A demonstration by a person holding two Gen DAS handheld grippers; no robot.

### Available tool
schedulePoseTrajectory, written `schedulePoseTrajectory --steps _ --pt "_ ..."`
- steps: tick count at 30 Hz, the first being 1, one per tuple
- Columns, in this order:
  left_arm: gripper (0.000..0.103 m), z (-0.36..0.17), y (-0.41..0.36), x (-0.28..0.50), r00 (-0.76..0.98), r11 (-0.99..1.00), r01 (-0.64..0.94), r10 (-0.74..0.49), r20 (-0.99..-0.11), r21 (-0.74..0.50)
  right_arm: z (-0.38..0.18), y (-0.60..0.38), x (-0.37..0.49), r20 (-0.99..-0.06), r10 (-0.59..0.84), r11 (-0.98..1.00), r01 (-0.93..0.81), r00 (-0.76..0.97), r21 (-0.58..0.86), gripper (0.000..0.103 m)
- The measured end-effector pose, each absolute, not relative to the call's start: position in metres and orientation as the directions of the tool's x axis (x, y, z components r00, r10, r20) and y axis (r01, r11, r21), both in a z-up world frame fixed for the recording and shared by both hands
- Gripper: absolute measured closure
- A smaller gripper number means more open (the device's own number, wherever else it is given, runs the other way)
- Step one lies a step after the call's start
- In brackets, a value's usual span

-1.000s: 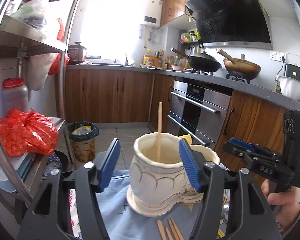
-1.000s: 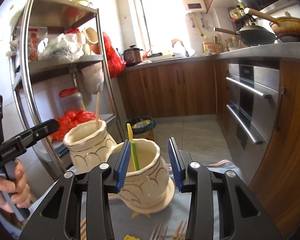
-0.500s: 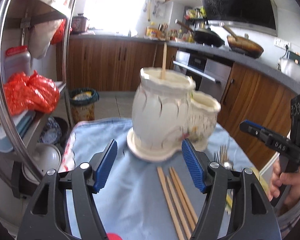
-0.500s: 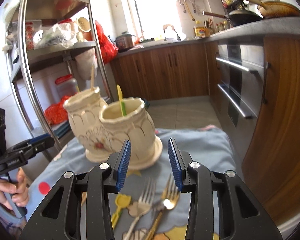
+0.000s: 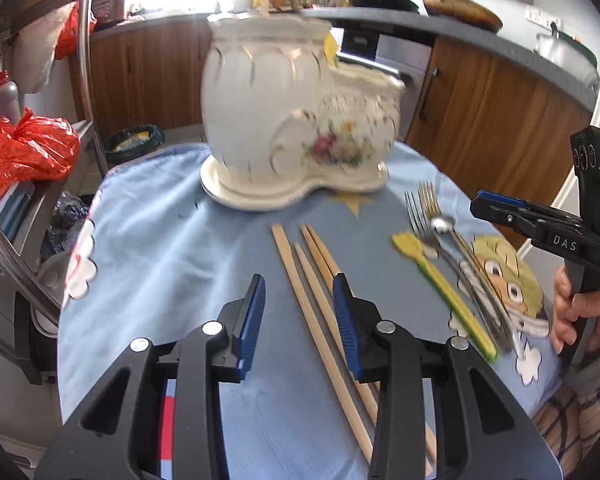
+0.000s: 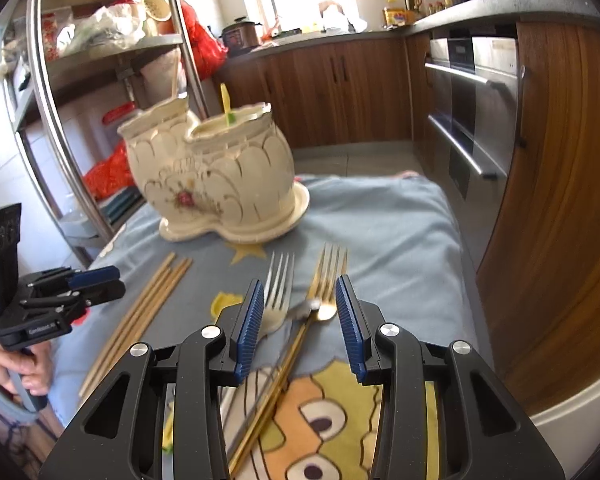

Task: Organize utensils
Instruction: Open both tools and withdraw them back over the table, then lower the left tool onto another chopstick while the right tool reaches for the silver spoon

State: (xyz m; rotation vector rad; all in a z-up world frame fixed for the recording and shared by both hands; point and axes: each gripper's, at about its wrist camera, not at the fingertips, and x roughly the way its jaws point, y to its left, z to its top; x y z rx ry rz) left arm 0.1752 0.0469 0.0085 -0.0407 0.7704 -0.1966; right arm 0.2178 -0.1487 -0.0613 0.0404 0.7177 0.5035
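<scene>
One chopstick and one yellow utensil stand in my holder (image 5: 292, 120); my left fingers (image 5: 256, 312) are closing over the chopsticks (image 5: 312, 280), my right fingers (image 6: 252, 316) released above the forks (image 6: 300, 280).

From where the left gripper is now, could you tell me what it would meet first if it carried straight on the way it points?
Most likely the wooden chopsticks lying on the blue cloth. The left gripper is angled down over them, jaws closing with nothing pinched yet. Depth is hard to judge.

Left view: low over chopsticks (image 5: 320, 300), facing holder (image 5: 284, 120).
Right view: low over forks (image 6: 300, 292).
Shared: holder, tablecloth (image 6: 380, 232).
</scene>
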Motion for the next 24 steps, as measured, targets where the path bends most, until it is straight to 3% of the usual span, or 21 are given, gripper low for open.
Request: schedulePoseTrajectory --steps 8,14,24 --pt "0.078 -0.005 0.042 0.183 0.648 0.984 0.159 -0.161 -0.745 -0.074 -0.072 -0.146 0.211 -0.672 0.468 0.867 -0.447 0.574 0.222 0.064" --pt "0.079 -0.009 0.041 0.187 0.632 0.986 0.153 -0.147 -0.761 -0.064 -0.077 -0.136 0.212 -0.713 0.431 0.874 -0.453 0.553 0.177 0.079" --pt "0.085 -0.007 0.034 0.182 0.636 0.985 0.171 -0.103 -0.765 0.010 -0.078 -0.131 0.204 -0.722 0.394 0.875 -0.472 0.569 0.105 0.087"
